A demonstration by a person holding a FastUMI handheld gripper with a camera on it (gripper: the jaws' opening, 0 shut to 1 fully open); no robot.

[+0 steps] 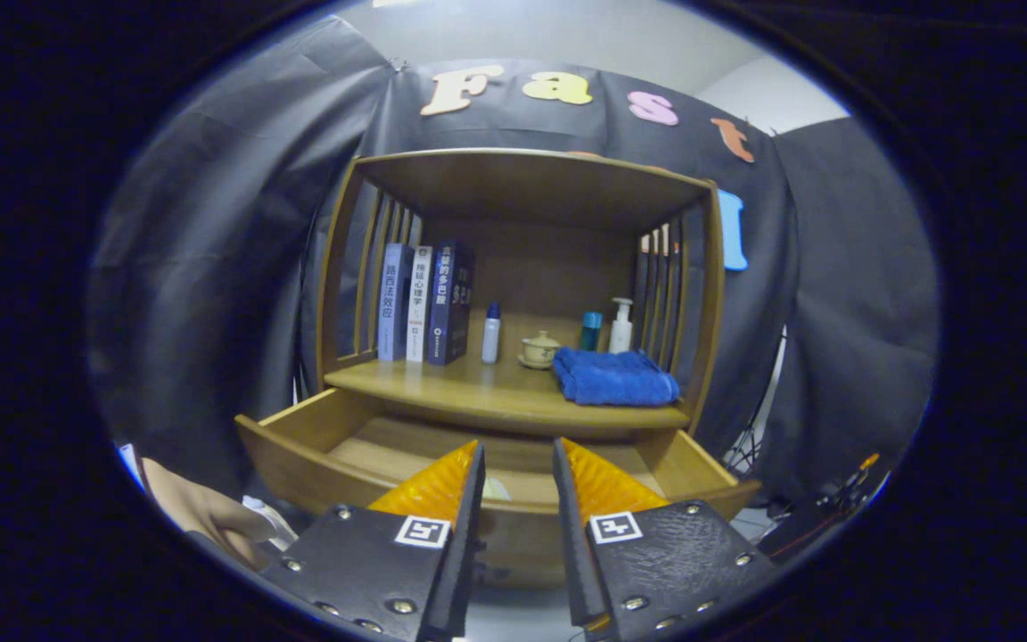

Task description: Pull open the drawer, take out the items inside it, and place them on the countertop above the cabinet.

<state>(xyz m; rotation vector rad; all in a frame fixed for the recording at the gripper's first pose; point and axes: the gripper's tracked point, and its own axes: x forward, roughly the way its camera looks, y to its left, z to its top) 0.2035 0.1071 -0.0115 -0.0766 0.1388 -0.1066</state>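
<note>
1. Hovering over the drawer (317, 446), which is already pulled out toward the claw (518, 464) under the counter (478, 392) of the wooden cabinet (340, 267)
2. Claw state: released, fingers apart with a clear gap, nothing between them, tips sitting over the drawer's front rail
3. Task thing: a small pale item (496, 489) lies on the drawer floor, just ahead of and below the tips, peeking out beside the left finger. Mostly hidden by that finger, so I cannot tell what it is or which way its long axis runs
4. Key relation: item is slightly left of the claw's centre line and lower than the tips, inside the front rail. My read: next move needs a small shift left plus a dip down over the rail before closing
5. Rest of the visible drawer floor, beyond the tips, looks bare; whatever lies behind the fingers is hidden
6. Drop zone: counter lies beyond and above the drawer, straight ahead. Already on it: blue towel (616, 376) ahead-right, lidded cup (539, 349) dead ahead, small white bottle (490, 333) just left of that, books (424, 303) far left, pump bottle (620, 326) and teal bottle (591, 331) at the back right
7. Free counter patch sits ahead-left, between the books and the towel, near the front edge; likely the safest place
8. Risk, as a guess: clipping the front rail on the way down
</note>
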